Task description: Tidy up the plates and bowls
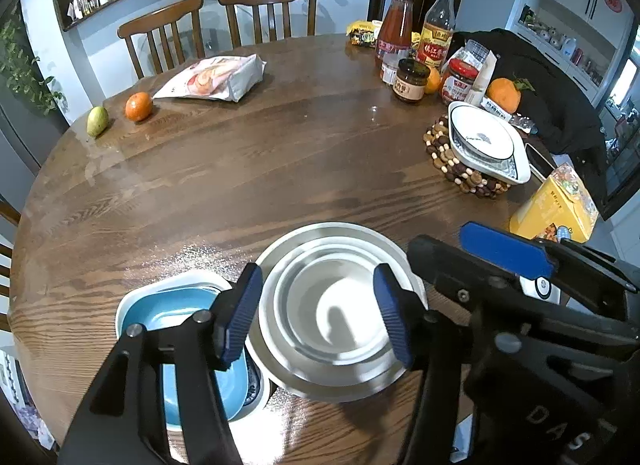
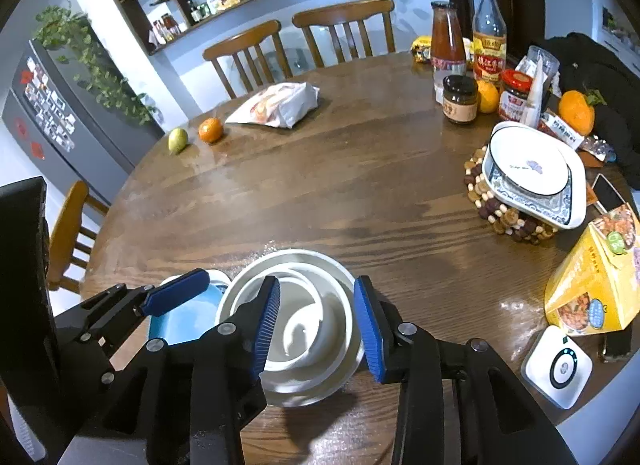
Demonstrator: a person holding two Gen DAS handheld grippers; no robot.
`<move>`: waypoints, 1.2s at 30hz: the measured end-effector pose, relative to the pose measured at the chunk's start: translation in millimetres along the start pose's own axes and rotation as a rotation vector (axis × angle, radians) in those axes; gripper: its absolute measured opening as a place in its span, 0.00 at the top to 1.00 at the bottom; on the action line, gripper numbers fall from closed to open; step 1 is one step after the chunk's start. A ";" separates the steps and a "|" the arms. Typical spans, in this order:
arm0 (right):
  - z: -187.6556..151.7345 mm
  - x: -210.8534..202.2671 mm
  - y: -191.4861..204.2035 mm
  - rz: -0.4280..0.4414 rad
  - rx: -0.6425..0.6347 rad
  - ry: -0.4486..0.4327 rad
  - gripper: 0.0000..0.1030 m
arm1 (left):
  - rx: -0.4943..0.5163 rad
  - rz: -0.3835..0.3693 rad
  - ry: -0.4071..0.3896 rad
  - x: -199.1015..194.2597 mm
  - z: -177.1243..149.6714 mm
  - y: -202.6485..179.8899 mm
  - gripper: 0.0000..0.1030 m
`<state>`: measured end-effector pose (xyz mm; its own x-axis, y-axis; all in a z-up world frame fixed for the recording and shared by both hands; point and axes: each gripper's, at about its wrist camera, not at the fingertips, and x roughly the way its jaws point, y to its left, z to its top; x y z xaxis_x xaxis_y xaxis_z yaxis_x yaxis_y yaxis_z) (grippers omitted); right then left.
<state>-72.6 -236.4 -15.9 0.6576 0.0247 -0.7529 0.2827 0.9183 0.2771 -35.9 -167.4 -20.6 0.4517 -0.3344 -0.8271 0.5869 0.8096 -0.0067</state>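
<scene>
A stack of nested white bowls [image 1: 340, 317] sits on the round wooden table [image 1: 240, 185] near its front edge, also in the right wrist view [image 2: 300, 329]. A blue dish in a white square dish [image 1: 180, 313] lies just left of it, and shows in the right wrist view [image 2: 188, 317]. My left gripper [image 1: 316, 317] is open, hovering over the bowl stack. My right gripper [image 2: 316, 325] is open over the same stack, empty. A blue-rimmed bowl on a patterned square plate [image 1: 484, 141] rests on a beaded trivet at the right [image 2: 532, 177].
Bottles and jars [image 1: 416, 49], oranges [image 1: 503, 94], a black jacket and a yellow box [image 1: 556, 209] crowd the right side. A snack bag [image 1: 212, 79], an orange [image 1: 138, 106] and a pear [image 1: 97, 121] lie at the far left. A white device [image 2: 560, 367] is at the right front. Chairs stand behind.
</scene>
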 end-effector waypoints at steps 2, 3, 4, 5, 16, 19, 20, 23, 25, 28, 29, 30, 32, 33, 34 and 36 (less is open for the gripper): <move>-0.9 -4.9 -0.5 -0.001 0.001 -0.014 0.54 | 0.000 0.003 -0.009 -4.1 -0.5 0.5 0.37; -1.5 -7.4 -1.2 0.000 0.002 -0.020 0.51 | 0.000 0.003 -0.013 -6.0 -0.9 1.6 0.35; -1.9 -9.3 -1.4 0.001 0.004 -0.025 0.50 | -0.001 0.004 -0.016 -7.8 -1.3 2.6 0.33; -2.2 -10.8 -1.9 0.004 0.006 -0.030 0.48 | -0.002 0.006 -0.018 -9.7 -1.5 3.1 0.32; -8.7 -24.2 -3.7 0.032 0.002 -0.051 0.35 | -0.028 0.021 -0.036 -23.9 -10.0 17.7 0.10; -11.1 -26.6 -4.3 0.040 -0.002 -0.051 0.31 | -0.037 0.028 -0.038 -27.0 -14.0 21.6 0.09; -11.0 -26.5 -4.1 0.036 -0.003 -0.050 0.31 | -0.039 0.033 -0.038 -27.7 -14.8 23.2 0.09; -13.1 -28.4 -5.5 0.032 -0.006 -0.050 0.31 | -0.063 0.049 -0.032 -28.2 -17.5 32.2 0.01; -14.9 -29.4 -8.5 0.025 -0.003 -0.049 0.30 | -0.083 0.061 -0.033 -29.5 -19.4 39.5 0.01; -17.8 -28.6 -12.4 0.012 0.003 -0.038 0.30 | -0.126 0.072 -0.030 -31.0 -20.1 52.6 0.01; -18.7 -27.8 -13.7 0.012 0.008 -0.032 0.30 | -0.135 0.076 -0.030 -31.5 -20.4 55.5 0.01; -18.9 -27.4 -14.8 0.013 0.009 -0.030 0.30 | -0.139 0.079 -0.029 -31.7 -20.4 57.2 0.01; -20.0 -27.4 -15.5 0.015 0.010 -0.027 0.30 | -0.154 0.082 -0.024 -32.0 -21.3 61.9 0.01; -20.2 -27.2 -15.6 0.016 0.010 -0.026 0.30 | -0.160 0.081 -0.022 -31.5 -22.0 63.5 0.01; -20.5 -27.2 -15.5 0.017 0.009 -0.025 0.30 | -0.165 0.082 -0.018 -31.0 -22.7 65.2 0.01; -20.7 -27.3 -15.4 0.020 0.007 -0.025 0.30 | -0.179 0.084 -0.011 -29.2 -24.0 69.1 0.01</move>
<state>-109.4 -243.0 -12.0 0.6802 0.0329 -0.7323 0.2747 0.9148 0.2962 -24.7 -90.2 -10.3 0.5014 -0.2667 -0.8231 0.4187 0.9073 -0.0389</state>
